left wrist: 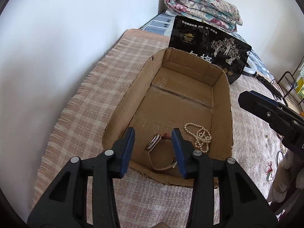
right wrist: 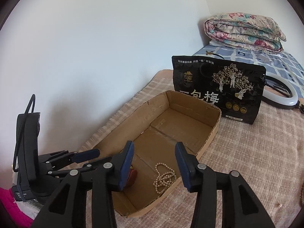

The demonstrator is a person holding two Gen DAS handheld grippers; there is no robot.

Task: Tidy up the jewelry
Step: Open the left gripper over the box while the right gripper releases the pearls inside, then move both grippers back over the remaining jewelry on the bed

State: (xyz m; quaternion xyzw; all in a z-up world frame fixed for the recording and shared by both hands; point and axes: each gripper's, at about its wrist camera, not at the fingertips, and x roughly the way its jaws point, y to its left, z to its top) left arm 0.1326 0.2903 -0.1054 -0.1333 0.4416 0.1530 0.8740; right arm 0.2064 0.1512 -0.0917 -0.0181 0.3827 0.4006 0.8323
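In the cardboard box (left wrist: 222, 102), watch (left wrist: 153, 142) beside pearl necklace (left wrist: 201, 135), apparently apart; both tools gape, empty.

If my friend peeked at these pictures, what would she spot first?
Probably the open cardboard box in the middle of the checked blanket, with a pearl necklace and a wristwatch lying in its near end. Both the left gripper and the right gripper hang open over it, holding nothing. Behind the box stands a black bag printed with golden trees.
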